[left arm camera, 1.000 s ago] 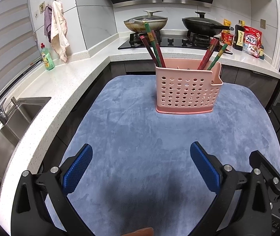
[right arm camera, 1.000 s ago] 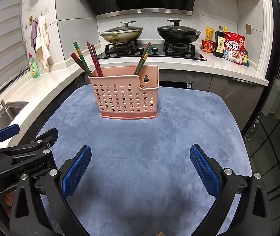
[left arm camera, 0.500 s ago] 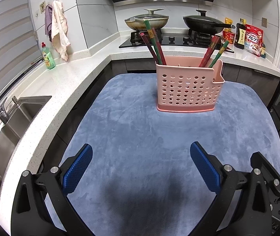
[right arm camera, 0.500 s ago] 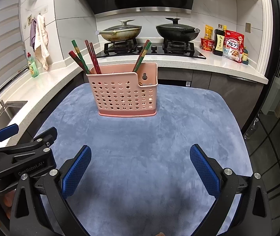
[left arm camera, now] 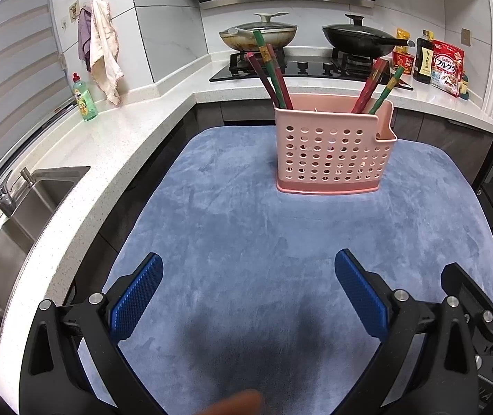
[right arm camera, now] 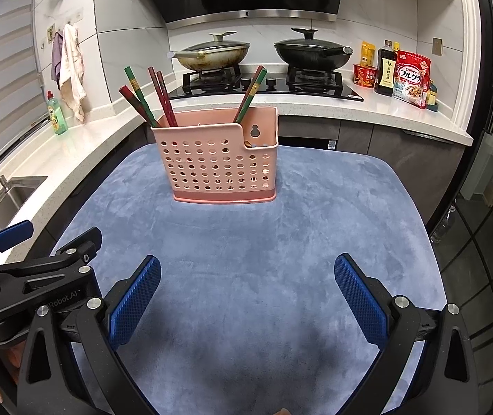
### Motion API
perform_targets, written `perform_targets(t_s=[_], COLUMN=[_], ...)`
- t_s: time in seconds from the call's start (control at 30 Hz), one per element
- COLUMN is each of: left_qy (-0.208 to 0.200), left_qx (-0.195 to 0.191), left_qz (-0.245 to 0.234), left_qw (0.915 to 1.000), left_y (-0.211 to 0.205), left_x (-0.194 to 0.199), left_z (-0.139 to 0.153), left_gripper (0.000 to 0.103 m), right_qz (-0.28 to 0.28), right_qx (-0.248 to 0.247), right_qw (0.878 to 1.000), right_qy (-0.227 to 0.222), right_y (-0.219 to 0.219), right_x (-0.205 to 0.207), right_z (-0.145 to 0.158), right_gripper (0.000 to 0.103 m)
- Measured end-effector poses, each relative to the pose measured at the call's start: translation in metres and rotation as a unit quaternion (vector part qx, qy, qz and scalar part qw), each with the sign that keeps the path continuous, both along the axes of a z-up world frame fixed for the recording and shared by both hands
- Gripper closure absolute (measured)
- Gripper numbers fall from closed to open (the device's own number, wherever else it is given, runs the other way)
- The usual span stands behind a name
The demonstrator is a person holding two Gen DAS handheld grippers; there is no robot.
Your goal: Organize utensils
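Note:
A pink perforated utensil holder (left arm camera: 332, 152) stands upright on the blue-grey mat (left arm camera: 246, 242), far from both grippers; it also shows in the right wrist view (right arm camera: 218, 166). Red and green chopsticks (left arm camera: 270, 69) lean out of its left side and more chopsticks (left arm camera: 377, 86) lean out of its right side. In the right wrist view the left group of chopsticks (right arm camera: 149, 97) and the right pair of chopsticks (right arm camera: 251, 93) stick out the same way. My left gripper (left arm camera: 248, 297) is open and empty above the near mat. My right gripper (right arm camera: 246, 297) is open and empty beside it.
A white counter (left arm camera: 108, 145) with a sink (left arm camera: 14, 214) runs along the left. A green soap bottle (left arm camera: 82, 98) stands on it. Behind the mat is a stove with a lidded pan (right arm camera: 211, 52) and a black wok (right arm camera: 312, 52). Bottles and a cereal bag (right arm camera: 412, 79) stand at the back right.
Both grippers have dipped slightly, so the holder sits a little higher in both views. Both stay open and empty. The holder and chopsticks have not moved.

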State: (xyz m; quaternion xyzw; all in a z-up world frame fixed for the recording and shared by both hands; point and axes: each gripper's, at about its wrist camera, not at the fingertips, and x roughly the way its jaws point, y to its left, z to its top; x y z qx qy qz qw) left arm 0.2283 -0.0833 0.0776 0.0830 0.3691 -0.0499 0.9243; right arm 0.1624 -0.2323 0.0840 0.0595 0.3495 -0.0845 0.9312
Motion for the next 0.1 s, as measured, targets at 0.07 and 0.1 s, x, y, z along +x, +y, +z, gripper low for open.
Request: perform_targets(t_s=[0.07, 0.1], left_qy=[-0.001, 0.001], left_qx=[0.001, 0.000], left_qz=[-0.003, -0.005], left_qw=[1.0000, 1.0000], left_y=[-0.0005, -0.0006], left_x=[0.0003, 0.0009], left_z=[-0.0007, -0.0011], left_gripper=[0.008, 0.008], right_qz=[0.000, 0.000], right_qx=[0.001, 0.001], right_qw=[1.000, 1.000], right_qy=[0.000, 0.000], right_y=[-0.0004, -0.0004], right_x=[0.0002, 0.0003], right_z=[-0.0002, -0.0004], right_gripper=[0.006, 0.006])
